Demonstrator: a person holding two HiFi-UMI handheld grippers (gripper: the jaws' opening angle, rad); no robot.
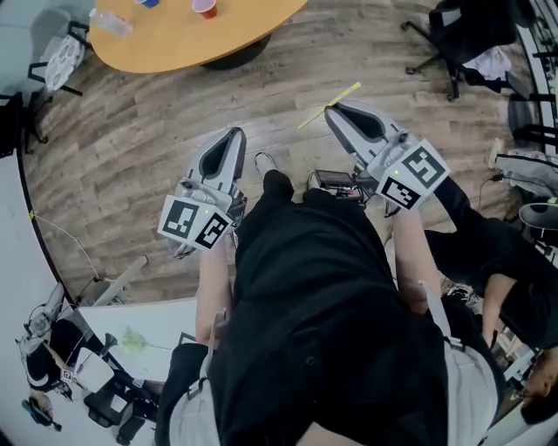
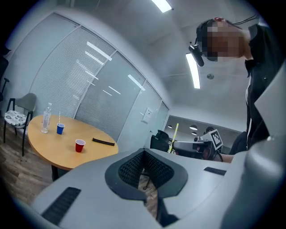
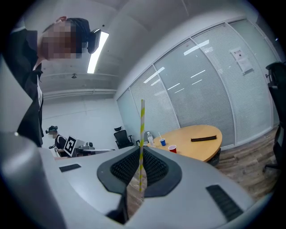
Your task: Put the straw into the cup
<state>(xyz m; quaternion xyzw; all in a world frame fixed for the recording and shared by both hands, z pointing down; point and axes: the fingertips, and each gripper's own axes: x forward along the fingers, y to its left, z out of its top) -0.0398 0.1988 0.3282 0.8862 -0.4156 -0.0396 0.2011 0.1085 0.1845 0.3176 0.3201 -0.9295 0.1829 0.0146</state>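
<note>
My right gripper (image 1: 335, 111) is shut on a yellow-and-white striped straw (image 1: 330, 104), which stands upright between the pads (image 3: 141, 147). My left gripper (image 1: 234, 137) is shut with nothing in it (image 2: 143, 172). Both hang over the wood floor, well short of the round wooden table (image 1: 179, 39). On the table stand a red cup (image 1: 205, 9) (image 3: 172, 148) (image 2: 80, 145) and a blue cup (image 3: 162, 142) (image 2: 60, 129) that holds a straw. The left gripper view also shows the right gripper with its straw (image 2: 176, 135) to the right.
A clear bottle (image 1: 112, 22) and a flat black bar (image 3: 204, 139) also lie on the table. Black office chairs (image 1: 462, 35) stand at the far right, a padded chair (image 1: 57, 59) at the far left. Another person (image 1: 488, 253) sits close on my right.
</note>
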